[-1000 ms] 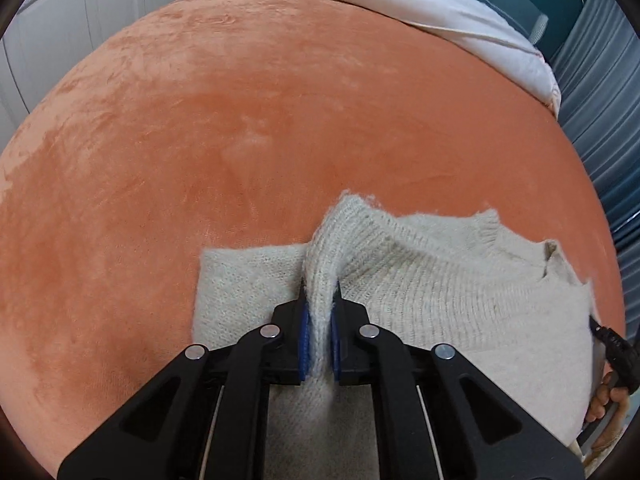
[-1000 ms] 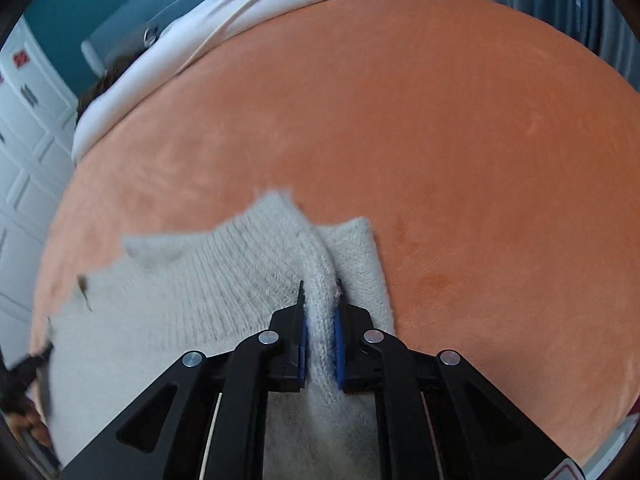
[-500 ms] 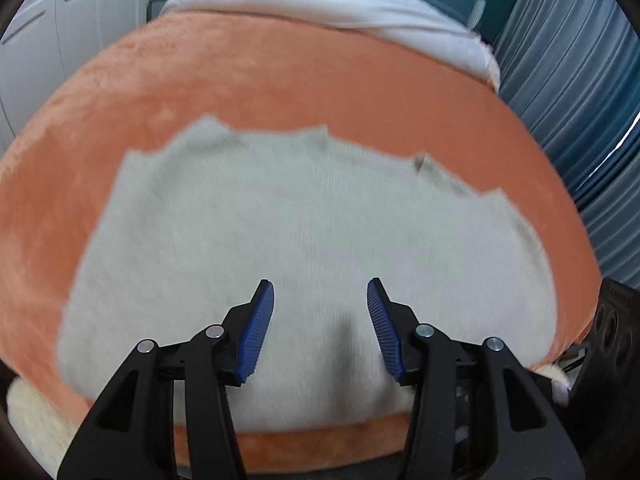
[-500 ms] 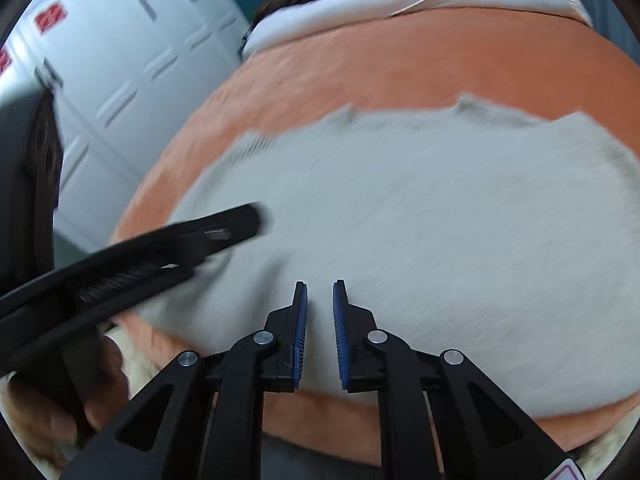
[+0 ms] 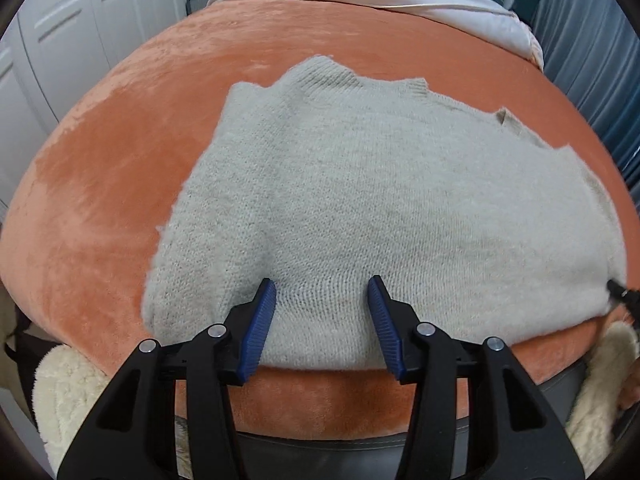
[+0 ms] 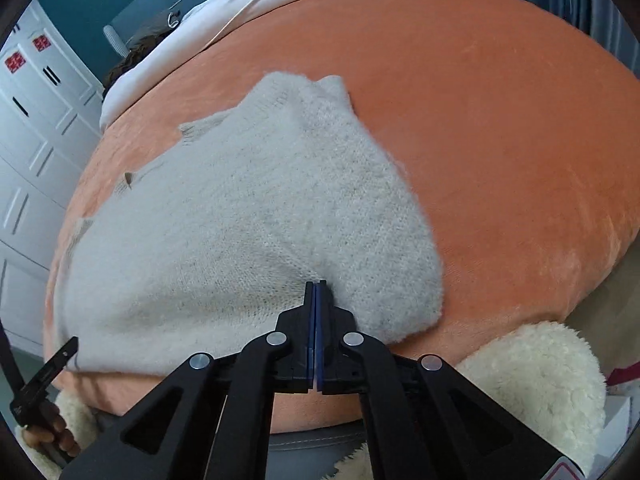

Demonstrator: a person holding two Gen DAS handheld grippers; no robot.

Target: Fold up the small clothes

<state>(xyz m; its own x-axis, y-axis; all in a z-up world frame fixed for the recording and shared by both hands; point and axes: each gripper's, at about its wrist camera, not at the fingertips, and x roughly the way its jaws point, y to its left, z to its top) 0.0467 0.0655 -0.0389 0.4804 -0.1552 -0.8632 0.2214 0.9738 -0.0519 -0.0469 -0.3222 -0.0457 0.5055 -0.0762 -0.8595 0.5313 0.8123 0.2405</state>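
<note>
Two tongs work over one cream knitted sweater (image 5: 380,200), which lies flat on the orange bed cover (image 5: 100,200) near its front edge, the ribbed neckline away from us. Our left tongs (image 5: 322,304) stand wide apart over the near hem, gripping nothing. Our right tongs (image 6: 316,292) are pressed together at the hem; we cannot tell whether any knit is caught between them. Fleecy cream fabric (image 6: 540,372) shows below the bed edge, partly cut off.
</note>
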